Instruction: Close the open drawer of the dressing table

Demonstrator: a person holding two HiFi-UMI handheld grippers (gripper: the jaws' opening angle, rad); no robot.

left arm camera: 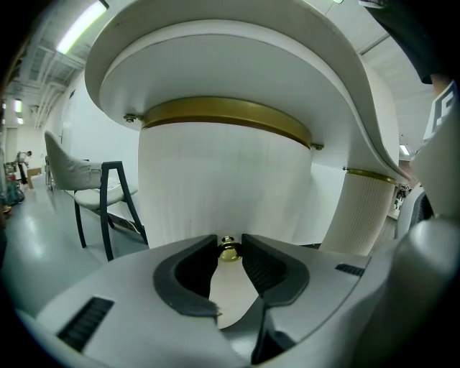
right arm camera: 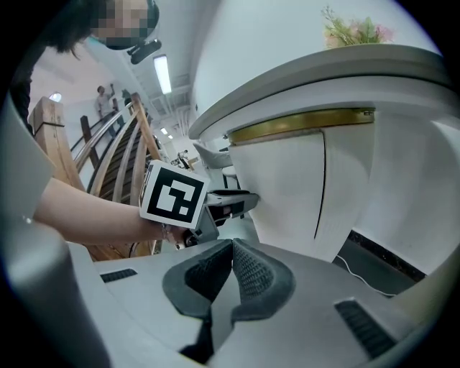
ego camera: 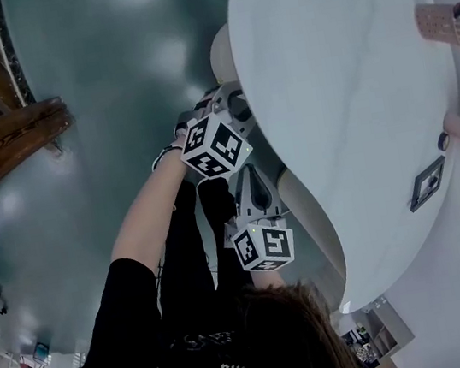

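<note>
1. The left tongs [left arm camera: 230, 245] are clenched on a small round brass knob [left arm camera: 229, 250], which sits between their dark ribbed tips.
2. That knob stands on the white, finely ribbed, curved drawer front [left arm camera: 223, 180]. The front lies just under a curved gold band [left arm camera: 223, 109] below the overhanging white oval table top [ego camera: 349, 116].
3. In the right gripper view the drawer front looks level with the ribbed panel beside it, with a thin dark seam [right arm camera: 320, 187] between them.
4. The right tongs [right arm camera: 231, 246] are clenched on nothing, their pads meeting tip to tip. They are held near the table's body but apart from it, behind the left tongs.
5. In the head view both marker cubes sit close together at the table's edge, the left one [ego camera: 215, 146] further from the person than the right [ego camera: 263, 245].
6. A dark-legged chair with a pale seat [left arm camera: 93, 190] stands off to the left of the table.
7. A ribbed pink pot [ego camera: 440, 22] and a small dark-framed picture [ego camera: 427, 182] rest on the table top.
</note>
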